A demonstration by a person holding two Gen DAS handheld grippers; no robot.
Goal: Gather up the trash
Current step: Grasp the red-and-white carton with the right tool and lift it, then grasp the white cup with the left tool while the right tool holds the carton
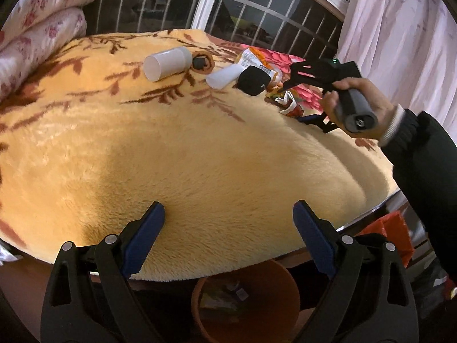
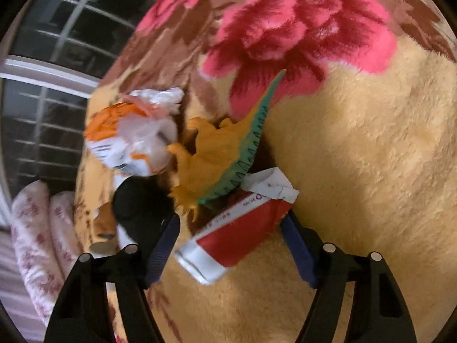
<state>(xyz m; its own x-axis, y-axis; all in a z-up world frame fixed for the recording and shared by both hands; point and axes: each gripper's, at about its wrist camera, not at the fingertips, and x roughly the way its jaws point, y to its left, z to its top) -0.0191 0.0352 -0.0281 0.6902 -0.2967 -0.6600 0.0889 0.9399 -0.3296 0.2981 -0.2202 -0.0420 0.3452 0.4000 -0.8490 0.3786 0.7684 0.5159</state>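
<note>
A crushed red and white carton (image 2: 234, 228) lies on the yellow plush blanket (image 2: 357, 171), between the fingers of my right gripper (image 2: 230, 218). The jaws flank it, the right pad close to its end, a small gap on the left; I see no firm squeeze. In the left wrist view a hand holds the right gripper (image 1: 295, 104) over that carton (image 1: 287, 100). My left gripper (image 1: 228, 208) stands open and empty over the bed's near edge, above a brown bin (image 1: 245, 294) with scraps inside.
An orange toy dinosaur (image 2: 217, 154), a crumpled orange-white wrapper (image 2: 131, 143) and a black cloth (image 2: 137, 203) lie beside the carton. Two white cups (image 1: 167, 63) (image 1: 222, 77) lie further back. A folded floral quilt (image 1: 42, 28), barred window and curtain (image 1: 400, 43) border the bed.
</note>
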